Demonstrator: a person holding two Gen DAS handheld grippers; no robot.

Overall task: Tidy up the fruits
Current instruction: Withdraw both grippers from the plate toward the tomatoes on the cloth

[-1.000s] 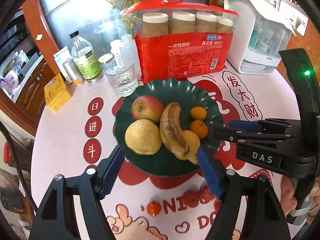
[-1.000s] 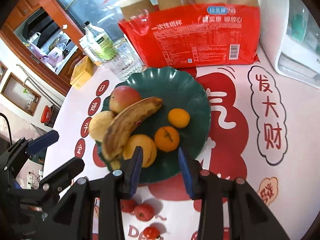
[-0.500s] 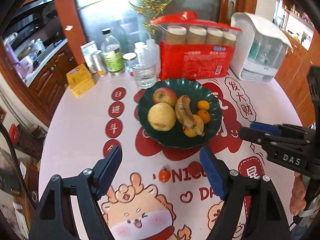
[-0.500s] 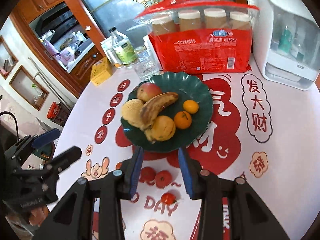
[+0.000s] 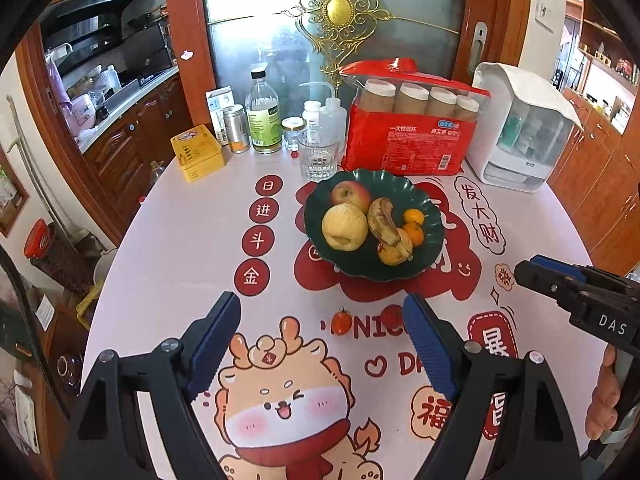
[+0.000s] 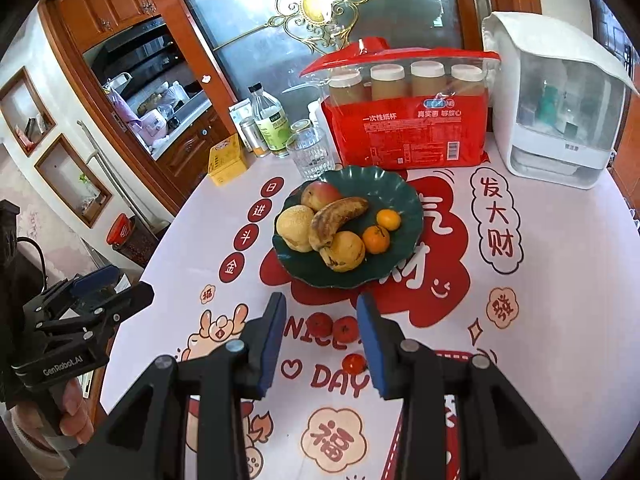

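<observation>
A dark green plate (image 5: pixel 432 216) (image 6: pixel 410 200) holds an apple (image 5: pixel 350 194), a browned banana (image 5: pixel 384 222), two small oranges (image 6: pixel 376 239) and two yellow fruits (image 5: pixel 344 226). Three small red fruits (image 6: pixel 346 329) lie loose on the tablecloth in front of the plate. My left gripper (image 5: pixel 320 312) hovers above the cloth short of the plate, its jaws opening with nothing between them. My right gripper (image 6: pixel 322 308) hangs over the loose red fruits, its jaws narrowly apart and empty.
Behind the plate stand a glass (image 5: pixel 318 156), a red pack of paper cups (image 5: pixel 412 136), bottles (image 5: pixel 262 114), a yellow tin (image 5: pixel 196 152) and a white appliance (image 5: pixel 524 132). The round table's edge (image 5: pixel 120 248) drops off at the left. A hand (image 6: pixel 70 412) grips the left tool.
Both grippers have drawn back and up from the plate, which now sits farther off. The left jaws have widened. The loose red fruits have come into view.
</observation>
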